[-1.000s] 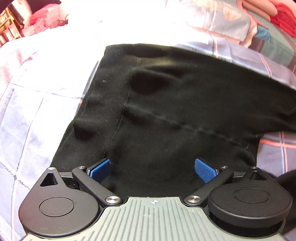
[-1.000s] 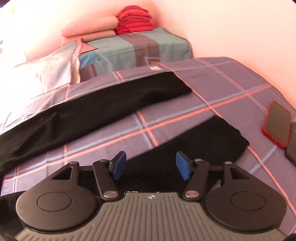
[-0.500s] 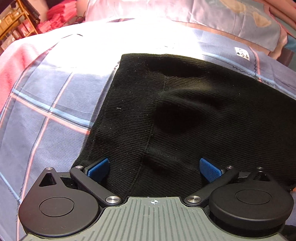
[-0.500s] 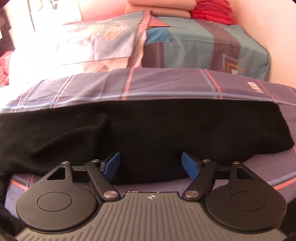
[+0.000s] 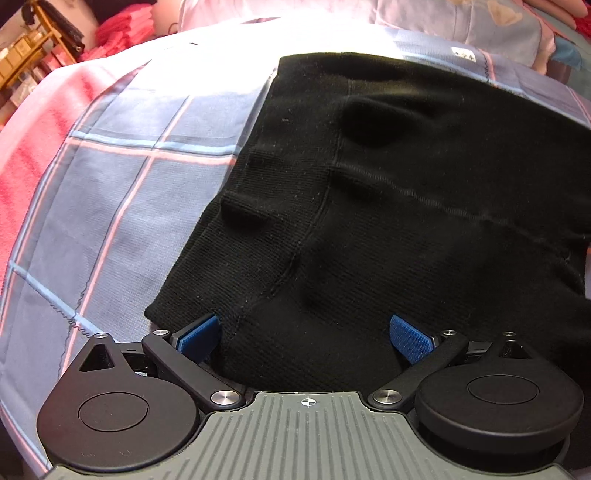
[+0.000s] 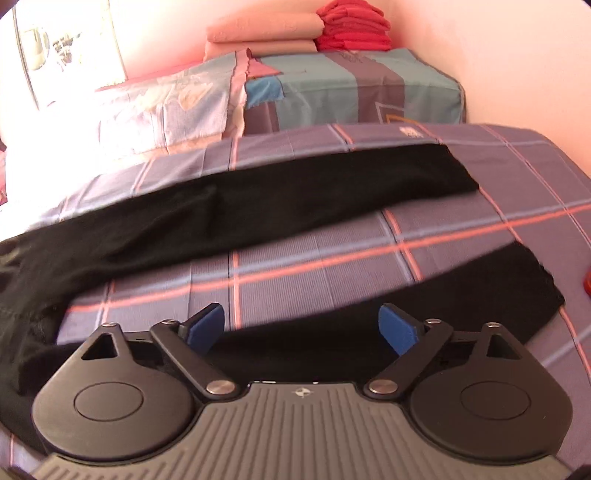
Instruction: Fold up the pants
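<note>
Left wrist view: the left gripper (image 5: 306,334) is spread wide, both blue pads (image 5: 199,334) showing, low over the waist end of the black pants (image 5: 388,192). It grips nothing; cloth lies between the fingers, but whether the pads touch it can't be told. The pants lie rumpled on a checked bedsheet (image 5: 122,192).

Right wrist view: the right gripper (image 6: 301,326) is also wide open w/ nothing held, poised over the near leg of the pants (image 6: 480,295). The 2 legs are splayed apart, w/ bare bedsheet (image 6: 314,266) between them. Far leg runs across toward the pillows (image 6: 351,88), which carry folded red clothes (image 6: 352,29).
</note>
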The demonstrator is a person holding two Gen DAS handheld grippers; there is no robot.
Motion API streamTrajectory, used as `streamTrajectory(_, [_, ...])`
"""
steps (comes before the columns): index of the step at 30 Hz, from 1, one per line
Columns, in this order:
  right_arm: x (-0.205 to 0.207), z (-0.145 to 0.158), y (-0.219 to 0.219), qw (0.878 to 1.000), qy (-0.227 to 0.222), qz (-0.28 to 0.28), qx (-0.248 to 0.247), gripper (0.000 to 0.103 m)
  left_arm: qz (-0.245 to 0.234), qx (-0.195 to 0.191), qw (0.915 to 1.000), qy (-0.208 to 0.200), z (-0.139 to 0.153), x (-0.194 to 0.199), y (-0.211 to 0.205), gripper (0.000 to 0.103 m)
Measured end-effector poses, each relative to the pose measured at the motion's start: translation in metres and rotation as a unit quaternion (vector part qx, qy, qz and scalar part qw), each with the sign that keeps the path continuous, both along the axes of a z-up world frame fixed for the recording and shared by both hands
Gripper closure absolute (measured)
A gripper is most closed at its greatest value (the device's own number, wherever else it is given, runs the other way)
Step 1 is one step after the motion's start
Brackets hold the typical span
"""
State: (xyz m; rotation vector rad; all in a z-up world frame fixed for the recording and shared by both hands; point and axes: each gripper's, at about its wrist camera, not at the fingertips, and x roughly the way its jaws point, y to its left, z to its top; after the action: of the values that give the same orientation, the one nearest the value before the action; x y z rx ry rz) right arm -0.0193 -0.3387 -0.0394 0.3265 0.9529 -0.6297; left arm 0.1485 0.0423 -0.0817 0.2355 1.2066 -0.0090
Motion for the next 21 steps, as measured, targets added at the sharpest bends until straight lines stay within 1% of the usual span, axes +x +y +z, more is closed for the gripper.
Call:
streamTrajectory(1, [-0.004, -0.010, 0.001, 0.999, 0.039, -0.016, 0.007, 0.010, -0.004, -0.002, 1.0000, -0.001, 0.000, 0.000, 0.002, 0.000])
streamTrajectory(2, [-0.011, -0.013, 0.002, 0.998, 0.053, -0.034, 0.014, 0.018, -0.005, -0.003, 1.0000, 0.002, 0.000, 0.001, 0.003, 0.000])
streamTrajectory(3, [-0.017, -0.010, 0.004, 0.998, 0.046, -0.046, 0.018, 0.023, -0.003, -0.007, 1.0000, 0.006, 0.004, 0.003, 0.005, 0.000])
streamTrajectory(4, [-0.025, -0.002, 0.009, 0.998, 0.025, -0.058, 0.017, 0.021, -0.001, -0.012, 0.9999, 0.001, 0.010, 0.003, 0.007, 0.000])
streamTrajectory(6, [-0.036, 0.012, 0.022, 0.997, -0.011, -0.070, 0.016, 0.007, -0.008, -0.034, 0.9993, -0.014, 0.022, -0.002, 0.010, 0.000])
streamTrajectory(7, [-0.036, 0.015, 0.029, 0.997, -0.018, -0.067, 0.017, 0.006, -0.014, -0.041, 0.9989, -0.017, 0.025, -0.005, 0.010, 0.000])
streamTrajectory(9, [-0.032, 0.012, 0.040, 0.998, -0.011, -0.053, 0.021, 0.006, -0.025, -0.038, 0.9989, -0.010, 0.023, -0.009, 0.008, 0.000])
streamTrajectory(10, [-0.029, 0.006, 0.046, 0.999, 0.002, -0.041, 0.031, 0.006, -0.032, -0.030, 0.9991, 0.002, 0.017, -0.010, 0.005, 0.000])
streamTrajectory(11, [-0.027, -0.002, 0.048, 0.998, 0.027, -0.035, 0.047, 0.006, -0.041, -0.015, 0.9989, 0.015, 0.010, -0.011, 0.002, 0.000])
streamTrajectory(12, [-0.025, -0.012, 0.049, 0.995, 0.067, -0.041, 0.065, 0.010, -0.052, 0.003, 0.9984, 0.022, 0.002, -0.013, 0.000, 0.000])
streamTrajectory(13, [-0.027, -0.015, 0.050, 0.992, 0.088, -0.055, 0.071, 0.015, -0.056, 0.002, 0.9984, 0.011, 0.003, -0.017, 0.001, 0.000])
streamTrajectory(14, [-0.035, -0.012, 0.052, 0.993, 0.082, -0.064, 0.062, 0.019, -0.058, -0.001, 0.9982, 0.014, 0.004, -0.018, 0.002, 0.000])
streamTrajectory(18, [-0.070, 0.015, 0.056, 0.994, 0.035, -0.094, 0.051, 0.017, -0.062, -0.011, 0.9975, 0.032, 0.011, -0.013, 0.010, 0.000])
streamTrajectory(20, [-0.082, 0.035, 0.058, 0.995, 0.003, -0.094, 0.026, 0.017, -0.062, -0.011, 0.9976, 0.030, 0.017, -0.012, 0.012, 0.000])
streamTrajectory(21, [-0.088, 0.047, 0.060, 0.996, -0.022, -0.088, 0.011, 0.017, -0.062, -0.009, 0.9977, 0.026, 0.024, -0.013, 0.013, 0.000])
